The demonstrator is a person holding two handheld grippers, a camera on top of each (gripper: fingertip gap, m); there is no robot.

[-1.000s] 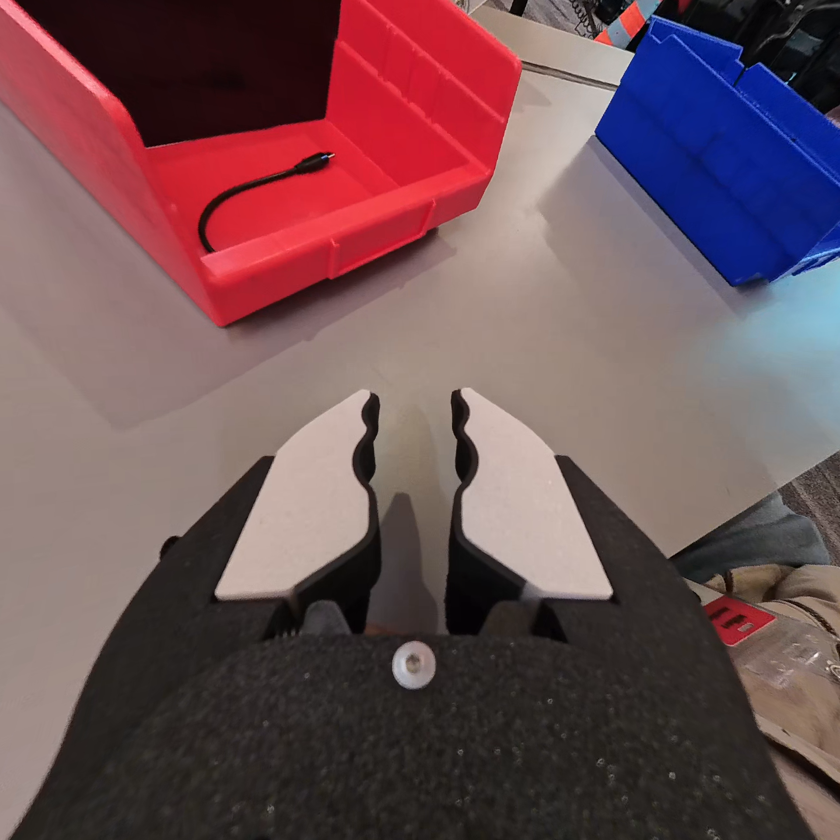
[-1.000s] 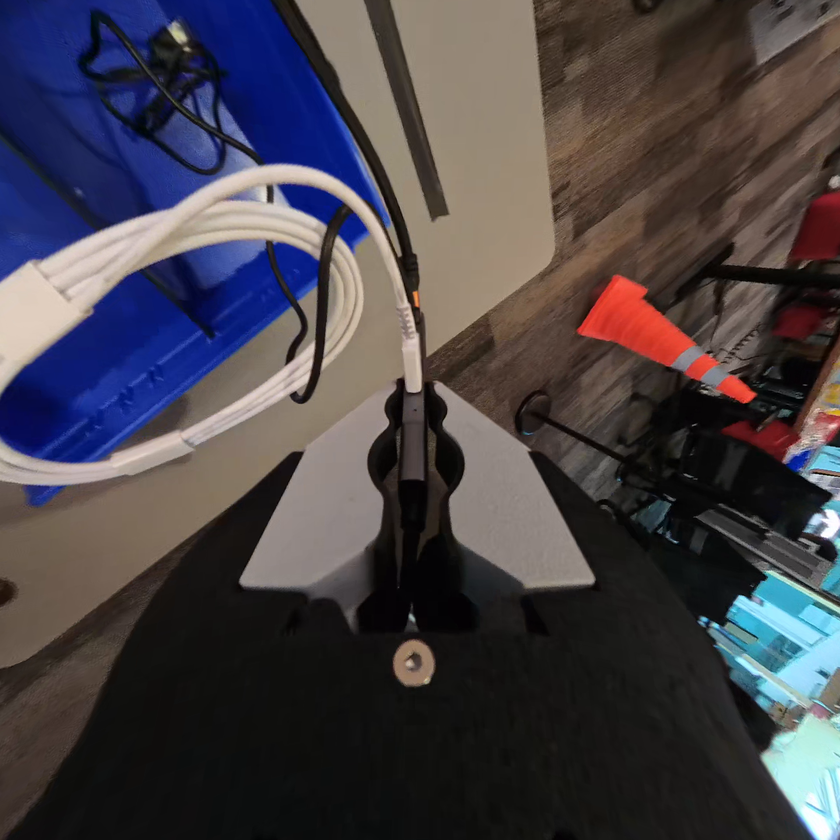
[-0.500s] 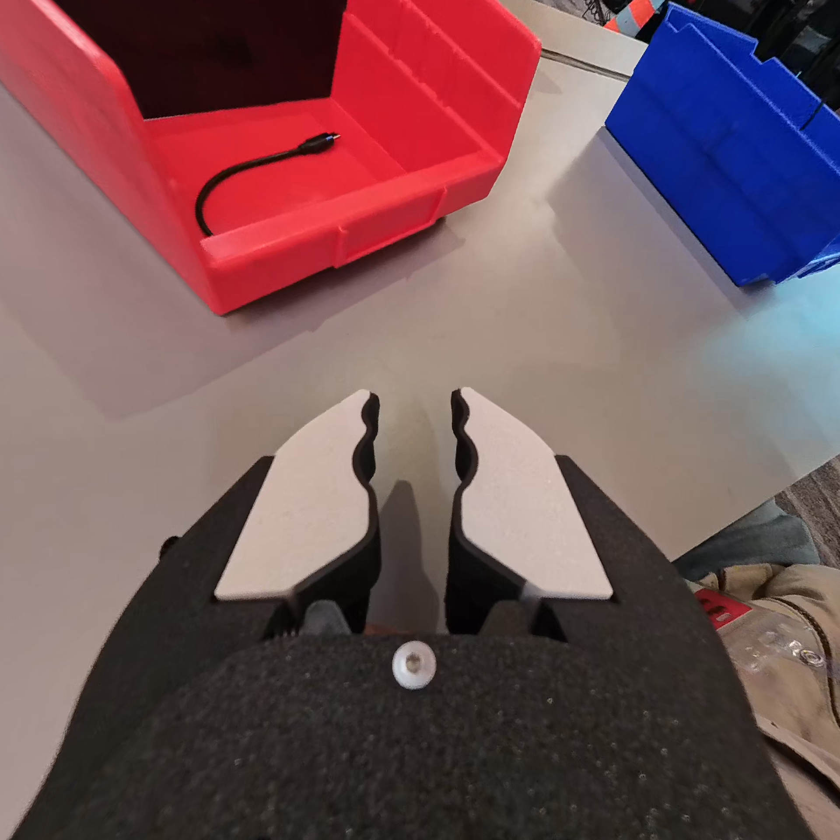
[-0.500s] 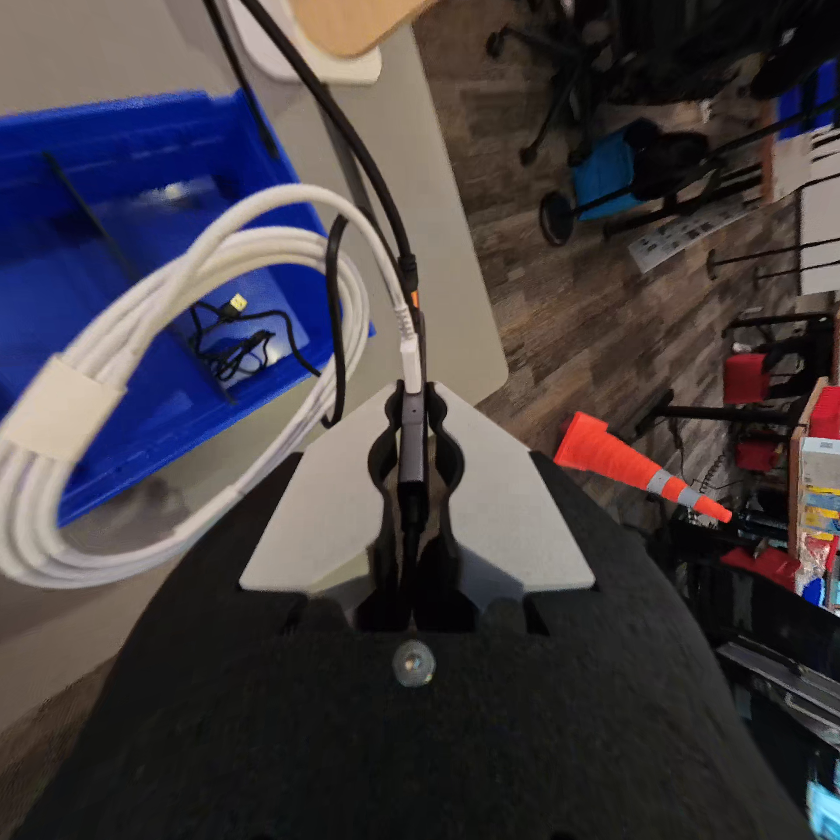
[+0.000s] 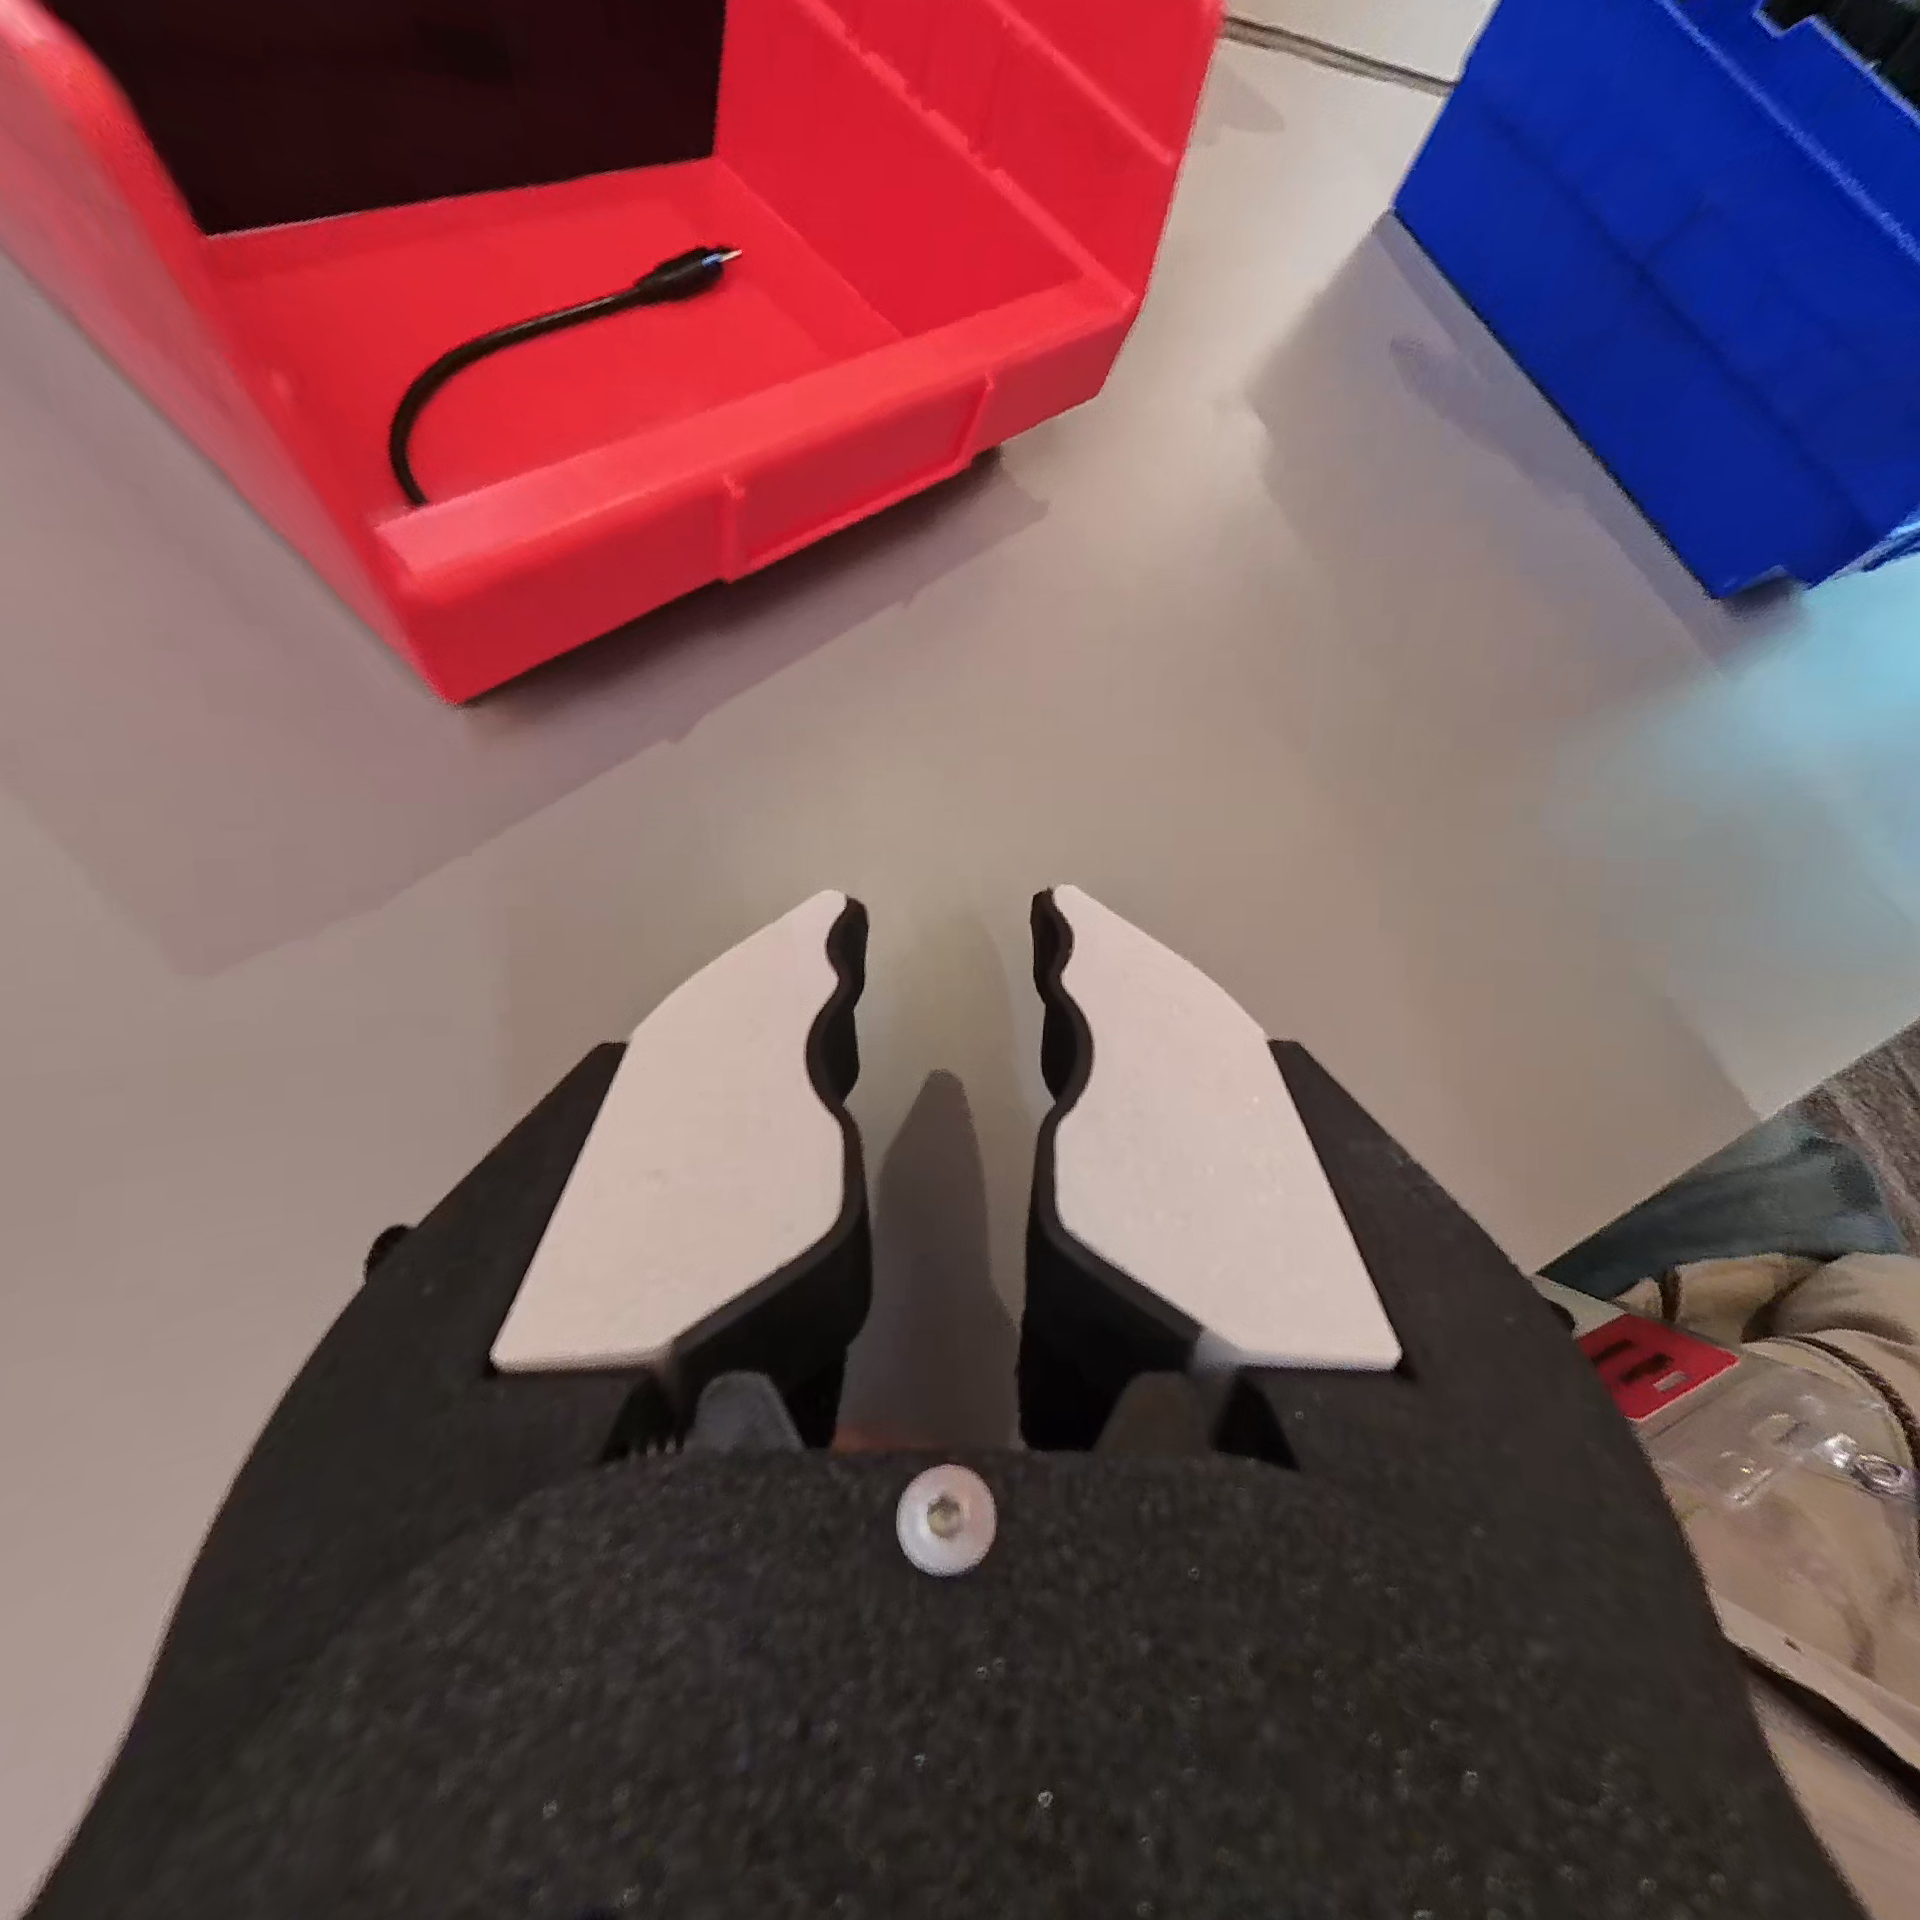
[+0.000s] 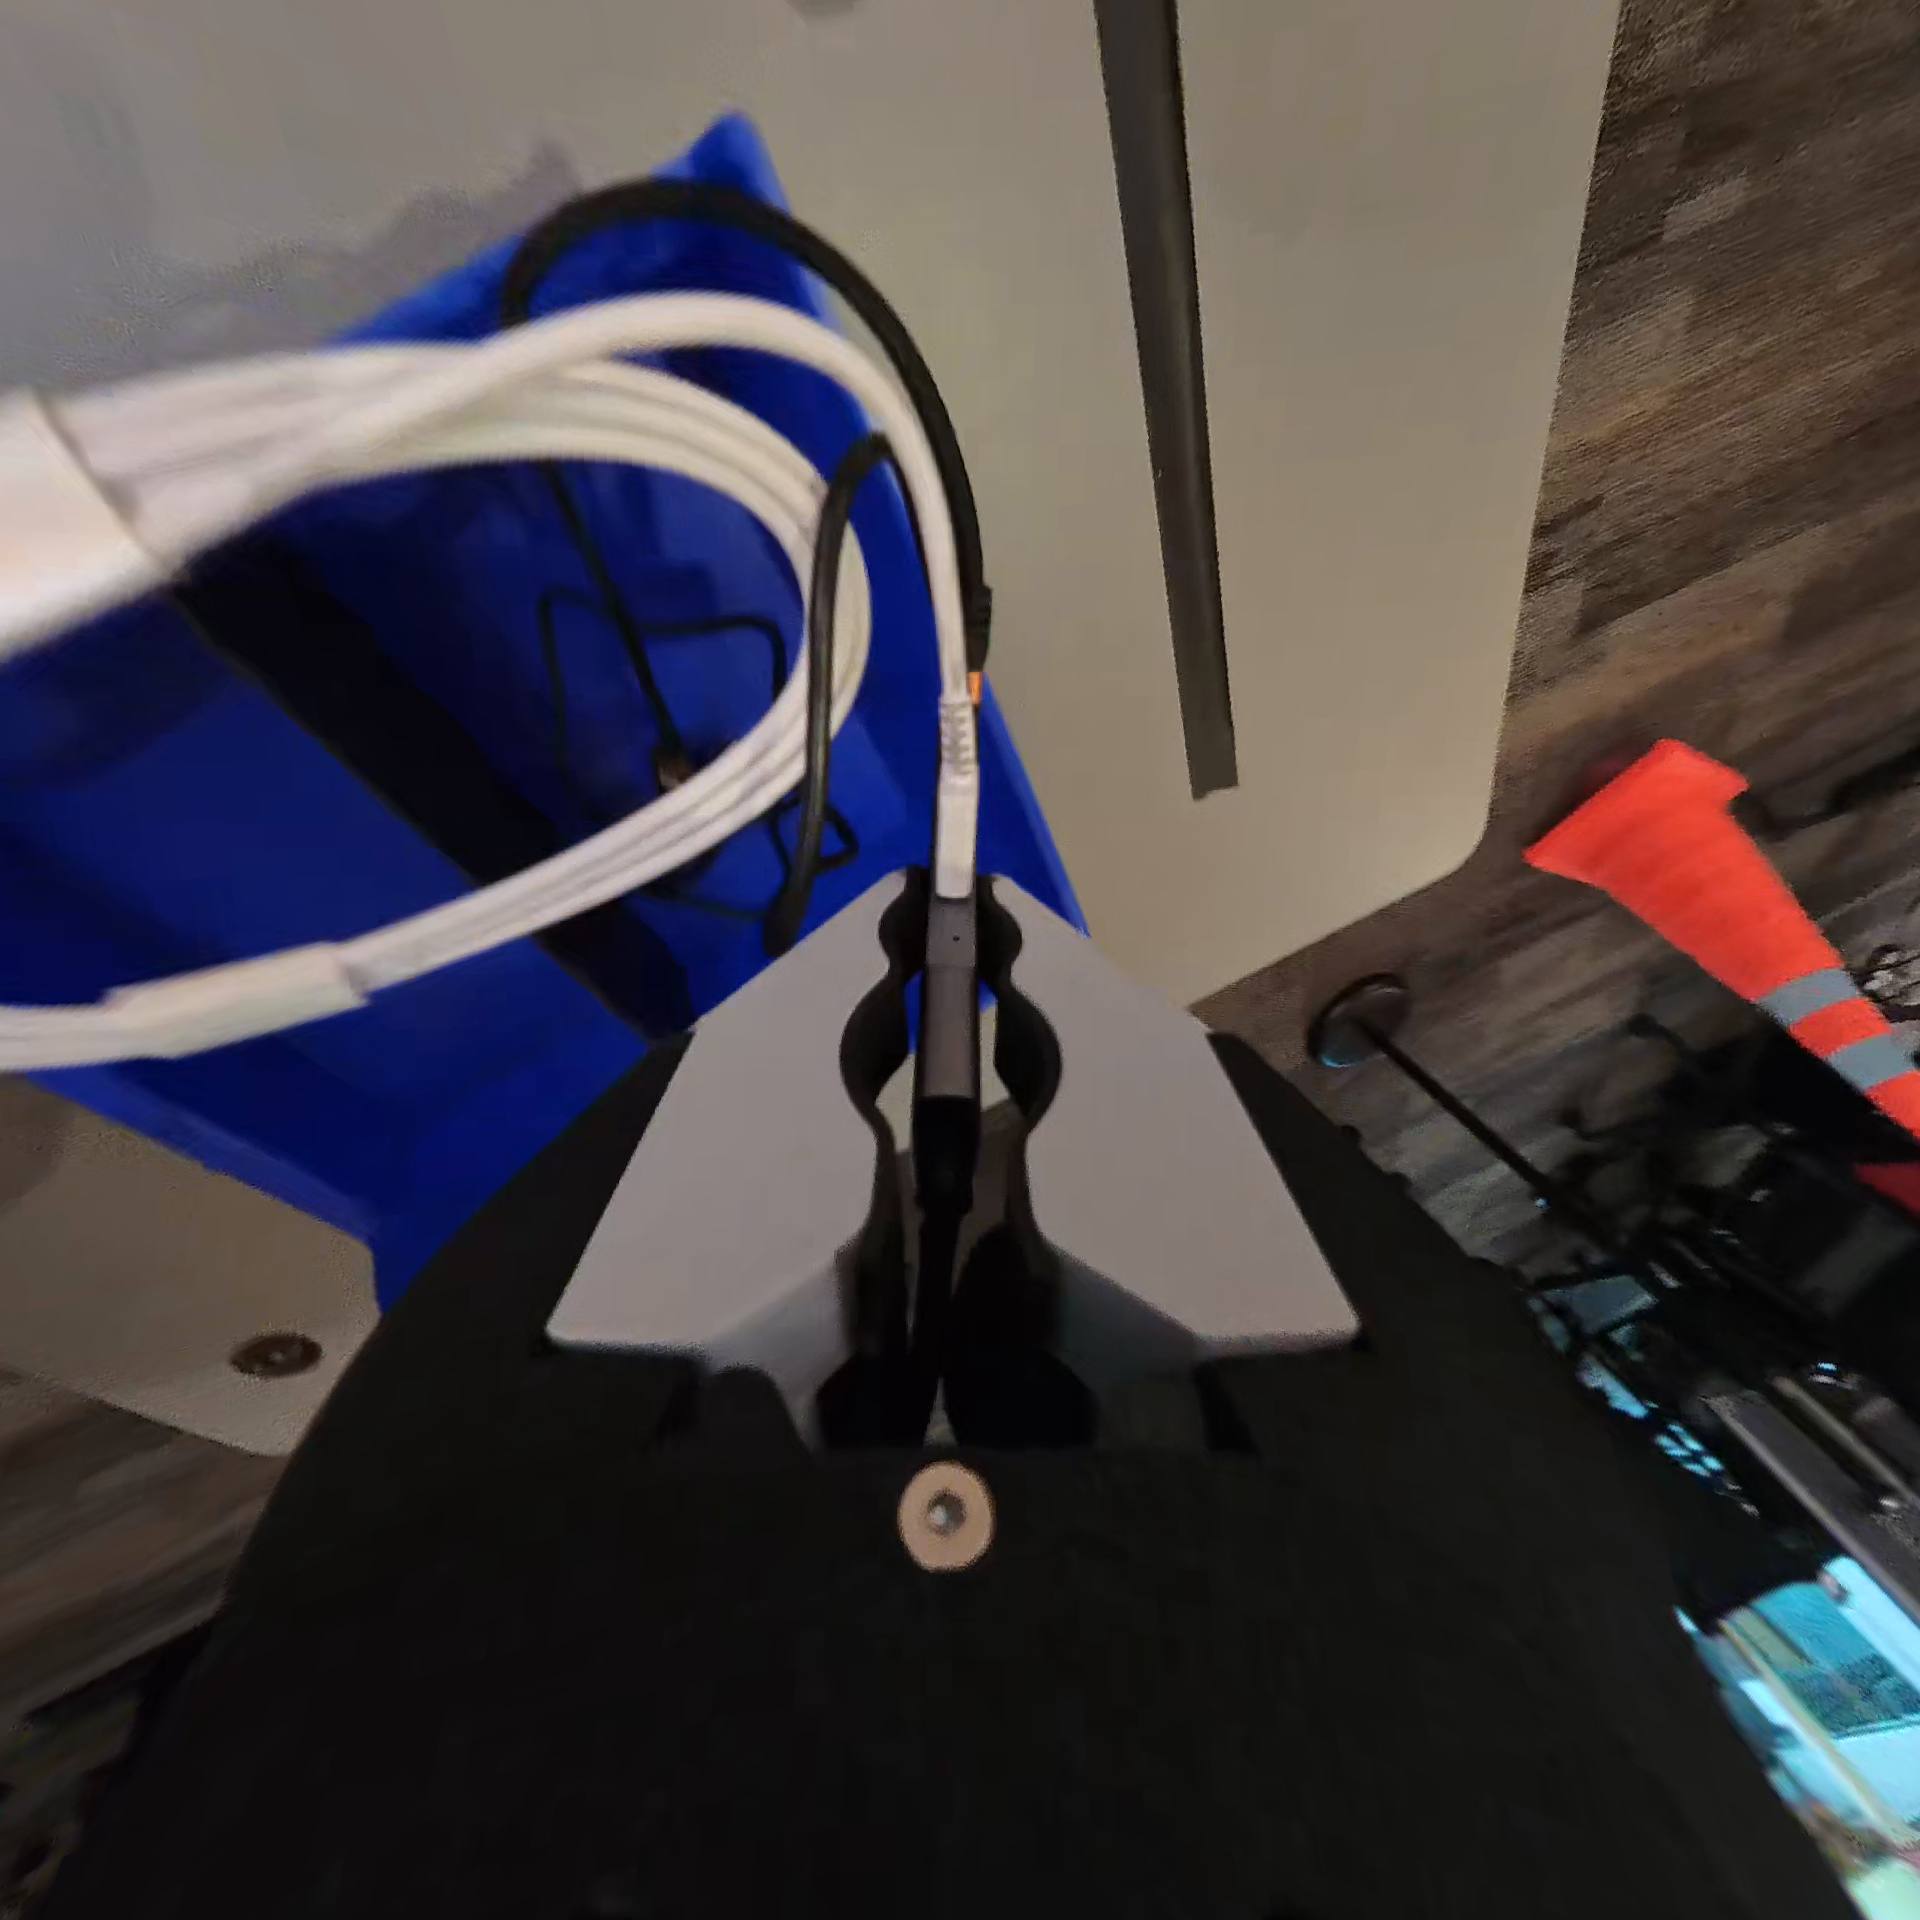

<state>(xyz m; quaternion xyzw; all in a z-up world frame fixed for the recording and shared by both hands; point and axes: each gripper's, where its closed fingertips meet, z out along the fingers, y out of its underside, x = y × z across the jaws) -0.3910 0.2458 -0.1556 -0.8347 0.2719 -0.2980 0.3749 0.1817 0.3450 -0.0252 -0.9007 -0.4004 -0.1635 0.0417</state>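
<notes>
- Right now the grey table [image 5: 1143, 727] is the biggest thing in the left wrist view. A broad bare stretch of it lies between the two bins and the left gripper, and its near edge runs off at the lower right beside a person's tan clothing [image 5: 1829, 1621].
- The red bin [image 5: 675, 520] sits ahead and to the left with its low front lip facing the gripper. The blue bin [image 5: 1662, 312] stands well apart from it at the upper right.
- In the right wrist view the blue bin [image 6: 260, 831] fills the left side, close to the table's rounded corner. Wood-look floor [image 6: 1714, 312] and an orange cone [image 6: 1714, 904] lie past that edge.
- The left gripper [image 5: 945, 925] hovers over bare table, fingers parted, with nothing between them. It is near the red bin but touches nothing.
- The right gripper [image 6: 951, 894] is clamped on a grey plug [image 6: 951, 966], held lengthwise between the pads.
- A banded white cable coil [image 6: 623, 364] loops out from that plug, lifted and showing against the blue bin's open top.
- A black cable [image 6: 904, 343] arcs beside the white lead. I cannot tell whether it is pinched too.
- More thin black wires lie inside the blue bin, blurred.
- A short black cable [image 5: 499, 343] lies curved on the red bin's floor.
</notes>
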